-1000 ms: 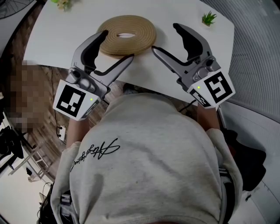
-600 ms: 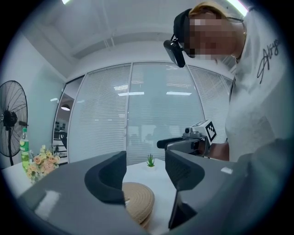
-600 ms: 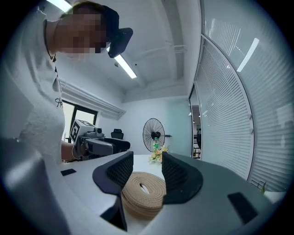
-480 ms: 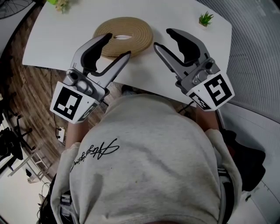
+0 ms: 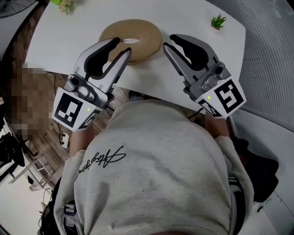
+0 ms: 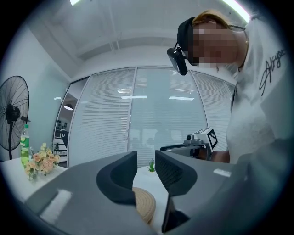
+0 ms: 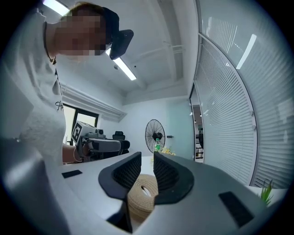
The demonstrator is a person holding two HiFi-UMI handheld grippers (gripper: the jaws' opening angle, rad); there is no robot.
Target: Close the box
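A round woven tan box (image 5: pixel 138 31) with a slot in its flat top lies on the white table (image 5: pixel 64 41); it also shows low in the left gripper view (image 6: pixel 144 205) and in the right gripper view (image 7: pixel 143 193). My left gripper (image 5: pixel 121 47) hovers over the table's near edge, just left of the box. Its jaws are closing to a narrow gap with nothing between them (image 6: pixel 146 160). My right gripper (image 5: pixel 169 43) hangs just right of the box, jaws also closing and nothing between them (image 7: pixel 147 164).
A small green potted plant (image 5: pixel 218 19) stands at the table's far right. A bunch of flowers (image 5: pixel 64 3) sits at the far left corner. A standing fan (image 7: pixel 156 133) is beyond the table. The person's grey sweatshirt (image 5: pixel 156 170) fills the foreground.
Both grippers' jaws have narrowed from wide apart to a small gap. Both have shifted slightly forward toward the woven box.
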